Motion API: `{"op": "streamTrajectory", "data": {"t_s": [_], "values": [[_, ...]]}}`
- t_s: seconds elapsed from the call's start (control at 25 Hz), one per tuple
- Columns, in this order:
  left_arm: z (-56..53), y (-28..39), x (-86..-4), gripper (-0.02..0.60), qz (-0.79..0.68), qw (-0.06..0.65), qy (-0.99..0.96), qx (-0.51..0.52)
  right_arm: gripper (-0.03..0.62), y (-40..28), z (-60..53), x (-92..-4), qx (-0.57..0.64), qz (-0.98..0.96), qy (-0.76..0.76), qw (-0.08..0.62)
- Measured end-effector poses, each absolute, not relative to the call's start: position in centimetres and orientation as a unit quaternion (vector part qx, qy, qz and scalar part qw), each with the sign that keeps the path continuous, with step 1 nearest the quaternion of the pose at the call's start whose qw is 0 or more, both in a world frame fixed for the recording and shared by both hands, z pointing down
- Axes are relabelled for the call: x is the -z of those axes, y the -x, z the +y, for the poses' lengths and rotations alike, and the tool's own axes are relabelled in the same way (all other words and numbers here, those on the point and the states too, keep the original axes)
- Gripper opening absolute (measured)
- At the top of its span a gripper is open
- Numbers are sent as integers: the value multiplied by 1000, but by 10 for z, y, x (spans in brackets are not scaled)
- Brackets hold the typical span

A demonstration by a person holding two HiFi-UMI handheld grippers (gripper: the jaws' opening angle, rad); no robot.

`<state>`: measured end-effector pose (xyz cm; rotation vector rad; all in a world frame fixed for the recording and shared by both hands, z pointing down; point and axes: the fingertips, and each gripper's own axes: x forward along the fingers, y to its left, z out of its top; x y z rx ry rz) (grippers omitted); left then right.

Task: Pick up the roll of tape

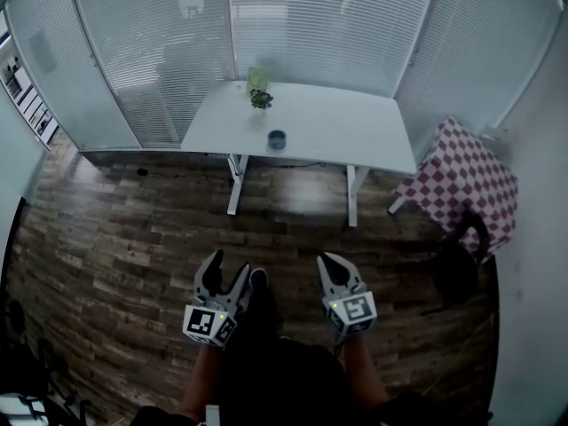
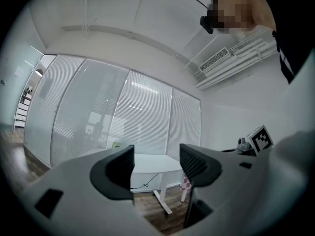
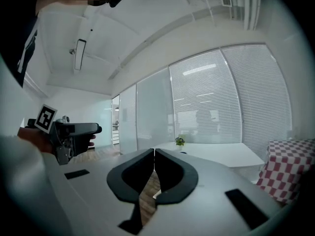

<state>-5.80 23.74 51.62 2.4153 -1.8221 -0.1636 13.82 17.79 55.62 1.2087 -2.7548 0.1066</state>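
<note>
- left gripper [image 2: 156, 162]: fingers [image 2: 115, 170] wide apart, nothing between them, only the far tabletop and floor show through the gap
- right gripper [image 3: 154, 154]: fingers [image 3: 171, 173] closed tip to tip, holding nothing
- head view: both sit low centre of frame, left gripper [image 1: 227, 269] beside right gripper [image 1: 332, 263], held close in front of my body over the wood floor [image 1: 124, 238]
- roll of tape [image 1: 277, 138]: small dark ring lying flat on the white tabletop [image 1: 355, 131], upper centre of frame, well apart from both grippers, so I judge the approach hasn't started
- handling, my guess: light, stiff ring, smooth sides that could slip, not fragile; best hold is probably one finger into the core and one outside across the wall, or pinch across the whole ring if the opening allows
- right fingers need to open first if that side does the grab; left is ready as it is
- plant [image 1: 258, 96]: just behind the roll toward the top of frame, near it but not touching; its pot is too small to make out, watch it on reach-in
- roll's core: can't tell if anything is in it
- checkered cloth [image 1: 466, 176]: right of frame beside the tabletop, with a dark bag-like thing [image 1: 457, 264] below it; can't tell what it is
</note>
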Motion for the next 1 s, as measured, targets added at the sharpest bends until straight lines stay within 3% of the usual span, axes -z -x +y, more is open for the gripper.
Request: {"op": "streamTrajectory", "data": {"t_s": [1.0], "values": [[-8,115,-491,267,-537,20,-843,21,9,-75,-64,-554,-72,-887,-446,94]]}}
